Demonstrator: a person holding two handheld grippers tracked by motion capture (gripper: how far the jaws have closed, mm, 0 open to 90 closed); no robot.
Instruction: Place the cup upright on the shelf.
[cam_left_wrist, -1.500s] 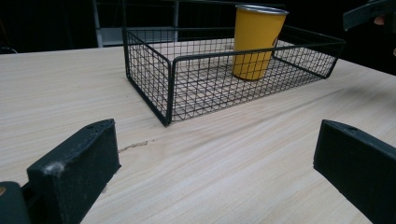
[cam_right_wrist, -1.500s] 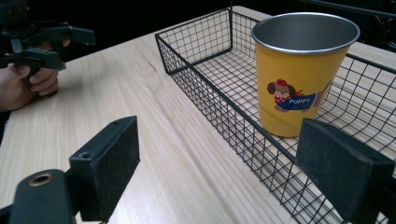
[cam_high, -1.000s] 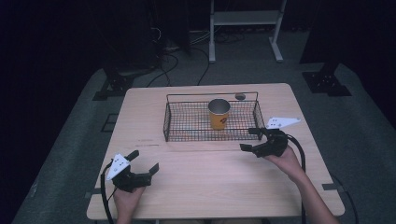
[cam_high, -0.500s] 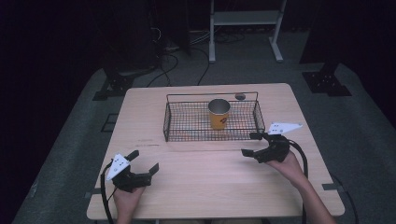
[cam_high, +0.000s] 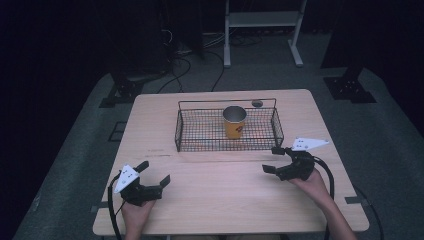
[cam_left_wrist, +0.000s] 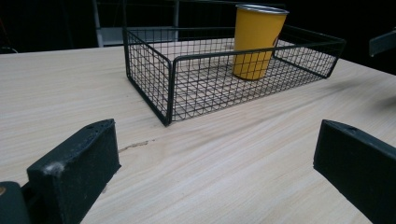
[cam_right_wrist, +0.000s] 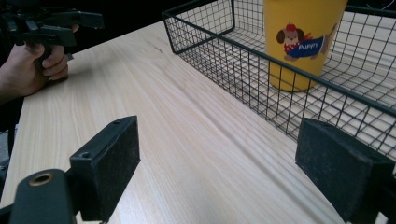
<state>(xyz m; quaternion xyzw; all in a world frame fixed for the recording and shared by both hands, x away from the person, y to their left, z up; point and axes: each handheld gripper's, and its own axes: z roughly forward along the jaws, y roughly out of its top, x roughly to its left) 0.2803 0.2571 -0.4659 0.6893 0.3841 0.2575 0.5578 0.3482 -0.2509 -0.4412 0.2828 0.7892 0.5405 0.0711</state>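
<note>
A yellow cup (cam_high: 234, 122) stands upright inside a black wire basket (cam_high: 200, 135) at the far middle of the wooden tabletop (cam_high: 225, 190). The left tool (cam_high: 154, 173) is near the front left edge, jaws wide apart and empty. The right tool (cam_high: 273, 160) is just beside the basket's near right corner, also wide apart and empty.

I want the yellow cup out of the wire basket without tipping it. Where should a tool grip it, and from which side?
Probably from above: the yellow cup stands upright in the wire basket, and the basket's walls block a low sideways approach. Its rim rises above them, so bring the open right tool, the nearer one, down over the rim and close on the upper wall.
</note>
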